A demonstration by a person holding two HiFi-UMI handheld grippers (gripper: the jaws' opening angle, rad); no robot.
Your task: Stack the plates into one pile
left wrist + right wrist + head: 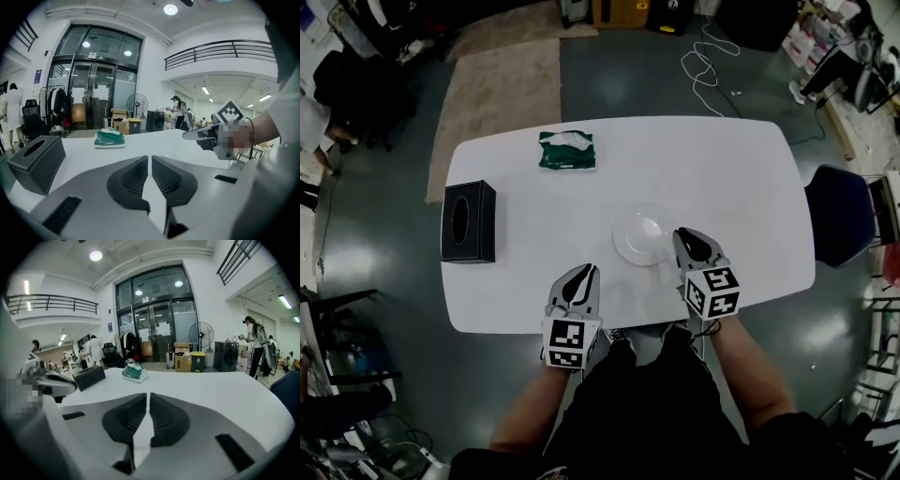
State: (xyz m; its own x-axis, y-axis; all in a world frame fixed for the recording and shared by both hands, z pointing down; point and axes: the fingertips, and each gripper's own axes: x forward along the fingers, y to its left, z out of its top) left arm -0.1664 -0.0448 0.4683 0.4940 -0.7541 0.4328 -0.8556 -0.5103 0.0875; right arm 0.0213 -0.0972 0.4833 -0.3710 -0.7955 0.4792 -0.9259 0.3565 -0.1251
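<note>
Clear plates [641, 234] sit on the table [731, 169], right of centre; can't tell how many. Right gripper [688, 240] is just beside their right rim, jaws nearly together, empty. Left gripper [581, 275] is near the front edge, apart from the plates, jaws closed, empty.

A black tissue box [469, 221] sits by the worktop's [722, 178] left edge. A green packet [567, 150] lies near the far edge, well apart.
</note>
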